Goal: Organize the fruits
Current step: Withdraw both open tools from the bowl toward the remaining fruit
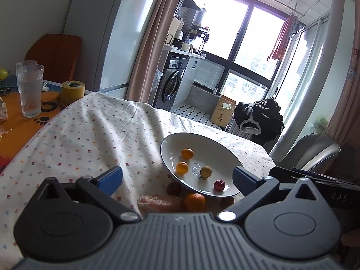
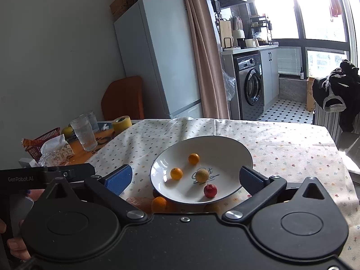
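A white plate (image 1: 171, 141) (image 2: 227, 141) rests on the flowered tablecloth. In it lie two small oranges (image 1: 182, 167) (image 2: 176, 173), a pale yellow fruit (image 1: 206, 172) (image 2: 202, 175) and a small red fruit (image 1: 219, 185) (image 2: 210, 190). On the cloth in front of the plate are an orange (image 1: 195, 201) (image 2: 158, 204), a peeled orange segment cluster (image 1: 158, 203), a dark red fruit (image 1: 173, 188) and a brownish fruit (image 1: 227, 201). My left gripper (image 1: 177, 178) and right gripper (image 2: 185, 178) both hover open above these, holding nothing.
Two drinking glasses (image 1: 30, 90) (image 2: 84, 132), a yellow tape roll (image 1: 73, 91) (image 2: 122, 123) and snack bags (image 2: 56, 150) stand at the table's left. A chair with dark clothes (image 1: 258, 118) and a grey chair (image 1: 315, 150) are to the right. A hand (image 2: 15, 245) holds the left gripper.
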Demonstrator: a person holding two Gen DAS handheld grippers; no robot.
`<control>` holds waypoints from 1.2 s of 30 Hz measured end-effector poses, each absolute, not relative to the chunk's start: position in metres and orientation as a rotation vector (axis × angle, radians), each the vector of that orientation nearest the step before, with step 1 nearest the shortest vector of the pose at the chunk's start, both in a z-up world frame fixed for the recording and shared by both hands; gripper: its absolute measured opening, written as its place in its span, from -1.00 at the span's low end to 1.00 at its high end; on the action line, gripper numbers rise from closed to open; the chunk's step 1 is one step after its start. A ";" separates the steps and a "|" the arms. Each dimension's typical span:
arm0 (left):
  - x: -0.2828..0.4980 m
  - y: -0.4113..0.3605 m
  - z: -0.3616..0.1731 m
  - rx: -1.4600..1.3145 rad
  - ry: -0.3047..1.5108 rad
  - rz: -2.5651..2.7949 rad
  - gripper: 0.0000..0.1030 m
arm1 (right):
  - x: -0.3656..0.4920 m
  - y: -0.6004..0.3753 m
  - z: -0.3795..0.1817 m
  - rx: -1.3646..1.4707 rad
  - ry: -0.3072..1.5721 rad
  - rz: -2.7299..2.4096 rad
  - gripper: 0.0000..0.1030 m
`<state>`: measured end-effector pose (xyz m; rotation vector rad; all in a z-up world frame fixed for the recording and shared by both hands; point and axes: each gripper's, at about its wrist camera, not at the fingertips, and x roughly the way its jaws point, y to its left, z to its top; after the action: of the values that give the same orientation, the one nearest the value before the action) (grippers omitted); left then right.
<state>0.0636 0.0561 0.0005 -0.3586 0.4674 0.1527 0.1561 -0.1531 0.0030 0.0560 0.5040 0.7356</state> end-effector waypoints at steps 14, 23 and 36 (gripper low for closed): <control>0.041 0.064 -0.001 -0.357 0.502 0.133 1.00 | 0.138 -0.158 0.005 0.084 0.524 0.747 0.99; 0.037 0.054 -0.005 -0.309 0.529 0.113 1.00 | 0.124 -0.165 -0.004 0.081 0.549 0.749 0.99; 0.048 0.046 -0.028 -0.282 0.533 0.118 1.00 | 0.130 -0.175 -0.031 0.123 0.588 0.741 0.99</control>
<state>0.0482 0.0459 -0.0282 -0.2817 0.5326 0.1178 0.1299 -0.1751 -0.0308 0.1232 0.5883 0.7413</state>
